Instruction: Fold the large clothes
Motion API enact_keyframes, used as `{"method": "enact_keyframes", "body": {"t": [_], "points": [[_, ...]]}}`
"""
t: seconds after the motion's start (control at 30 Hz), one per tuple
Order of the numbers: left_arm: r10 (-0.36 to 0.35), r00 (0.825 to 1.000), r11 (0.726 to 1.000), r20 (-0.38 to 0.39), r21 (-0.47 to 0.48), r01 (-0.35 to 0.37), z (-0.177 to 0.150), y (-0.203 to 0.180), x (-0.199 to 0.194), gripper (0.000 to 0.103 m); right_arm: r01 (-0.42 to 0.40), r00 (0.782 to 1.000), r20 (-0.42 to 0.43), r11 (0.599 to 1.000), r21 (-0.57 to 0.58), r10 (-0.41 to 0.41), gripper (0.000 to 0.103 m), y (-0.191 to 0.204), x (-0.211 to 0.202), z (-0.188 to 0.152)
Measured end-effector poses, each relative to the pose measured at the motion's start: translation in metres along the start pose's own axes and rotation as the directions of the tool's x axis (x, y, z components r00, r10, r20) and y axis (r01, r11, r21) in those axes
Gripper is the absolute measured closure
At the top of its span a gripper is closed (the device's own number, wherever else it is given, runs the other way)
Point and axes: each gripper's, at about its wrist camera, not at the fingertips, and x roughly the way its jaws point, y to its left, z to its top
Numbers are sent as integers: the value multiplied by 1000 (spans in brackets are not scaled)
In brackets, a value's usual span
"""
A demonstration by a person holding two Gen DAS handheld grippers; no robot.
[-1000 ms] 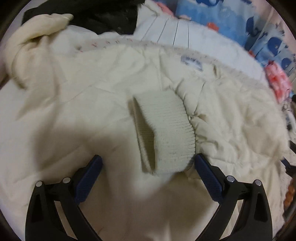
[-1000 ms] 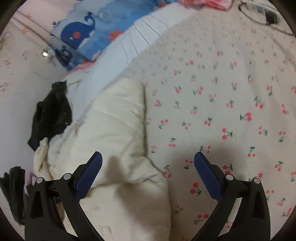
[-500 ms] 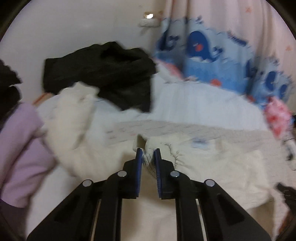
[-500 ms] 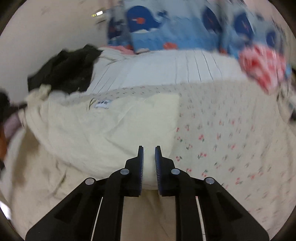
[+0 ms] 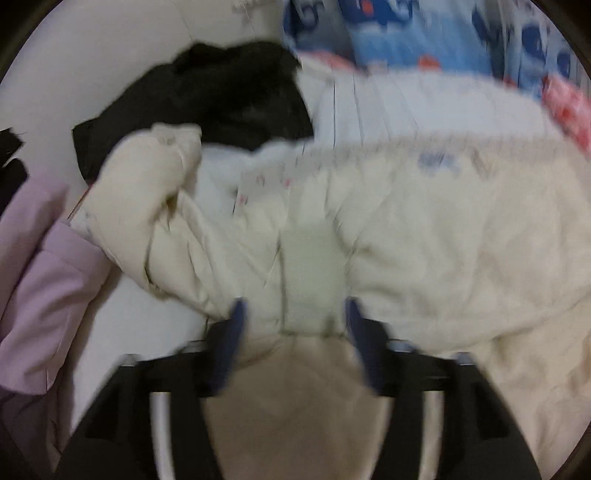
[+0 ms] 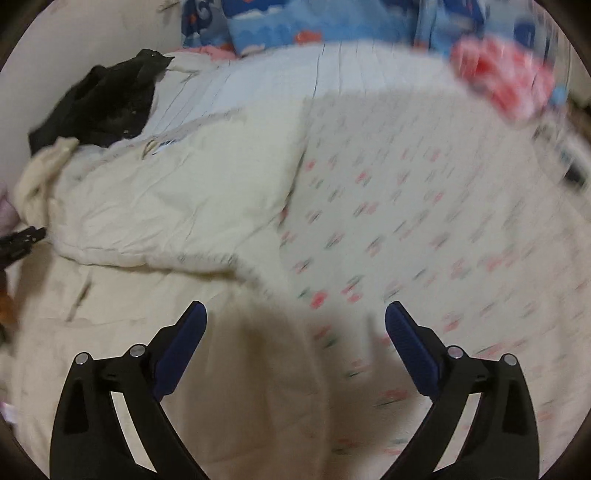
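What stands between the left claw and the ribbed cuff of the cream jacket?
Nothing visible. The left claw is open, and the ribbed cuff of the cream jacket lies directly ahead, its near end between the fingers. The picture is blurred.

Take the jacket as your landmark: it lies on the bed. Behind it sit a dark garment and pillows; left lies another garment.

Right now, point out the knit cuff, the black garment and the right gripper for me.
knit cuff [image 5: 313,277]: left wrist view, middle of the ribbed band.
black garment [image 6: 105,101]: right wrist view, centre of the crumpled heap.
right gripper [image 6: 293,325]: right wrist view, midway between its fingertips.
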Motion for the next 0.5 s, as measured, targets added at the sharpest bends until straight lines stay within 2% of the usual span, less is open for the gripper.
{"method": "enact_keyframes", "body": {"t": [0.03,0.07,0.1,0.13,0.17,0.23,0.27,0.3,0.33,0.37,0.4,0.47,0.5], "points": [[28,999,999,40,-26,-27,-1,-3,-4,21,-53,997,-47,998,18,54,10,1,13,-3],[27,999,999,43,-30,-25,-2,-7,-2,20,-59,997,-54,998,10,59,13,5,18,-4],[11,1000,1000,19,-21,-11,-3,-13,4,20,-47,999,-26,998,-36,46,22,13,18,-5],[0,998,1000,-57,13,1,-9,-23,22,20,-53,998,-20,997,-62,52,62,20,16,-3],[34,995,998,-89,53,-30,-13,-30,32,19,-58,998,-10,996,-61,57,81,23,11,-2],[122,989,985,-88,137,-109,-22,-51,45,19,-29,998,58,995,-100,35,89,31,-9,3],[138,986,983,-95,132,-125,-21,-56,44,19,2,994,111,992,-129,12,90,37,-26,6],[117,987,989,-107,108,-105,-18,-57,41,20,10,989,144,990,-142,11,91,39,-41,11],[6,990,999,-138,43,0,-13,-57,35,20,11,985,172,989,-149,15,91,38,-57,17],[-63,987,998,-151,-5,63,-9,-58,27,20,17,981,193,987,-158,14,91,35,-76,25],[-88,985,996,-148,-25,86,-5,-64,22,20,31,979,205,986,-166,3,91,30,-90,30],[-108,986,994,-130,1,109,-2,-89,10,20,88,974,219,984,-155,-53,91,6,-117,34],[-140,979,990,-145,-2,141,-6,-100,8,19,115,974,210,983,-140,-84,91,-9,-122,33]]}}
